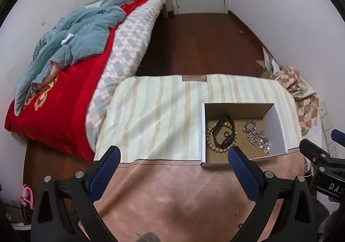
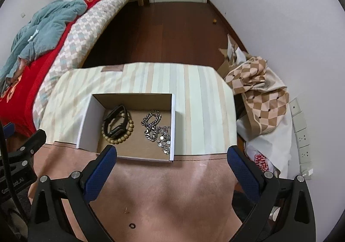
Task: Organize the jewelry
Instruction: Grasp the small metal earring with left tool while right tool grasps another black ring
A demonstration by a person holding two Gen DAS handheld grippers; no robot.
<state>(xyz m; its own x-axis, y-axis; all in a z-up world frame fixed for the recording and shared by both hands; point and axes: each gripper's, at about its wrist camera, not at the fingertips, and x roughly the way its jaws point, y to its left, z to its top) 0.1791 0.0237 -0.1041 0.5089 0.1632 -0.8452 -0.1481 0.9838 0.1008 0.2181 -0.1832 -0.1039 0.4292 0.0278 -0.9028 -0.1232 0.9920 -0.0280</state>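
Note:
An open cardboard box (image 1: 278, 121) (image 2: 86, 117) stands on the cloth-covered table. In it lie a black watch (image 1: 222, 132) (image 2: 114, 122) on a wooden bead bracelet (image 1: 210, 136) (image 2: 127, 132), and silver chains (image 1: 256, 134) (image 2: 155, 127) on the other side. A small dark ring (image 2: 132, 225) lies on the pink cloth near me. My left gripper (image 1: 174, 155) is open and empty, just in front of the box's left side. My right gripper (image 2: 172, 153) is open and empty, in front of the box's right edge. The right gripper's body shows at the left view's edge (image 1: 319, 155).
The table carries a striped cloth (image 1: 155, 108) (image 2: 200, 99) and a pink cloth (image 1: 172, 188) (image 2: 163, 190). A bed with a red blanket (image 1: 54, 108) stands to the left. Checkered fabric and bags (image 2: 258, 91) are piled on the right by the wall. Wooden floor lies beyond.

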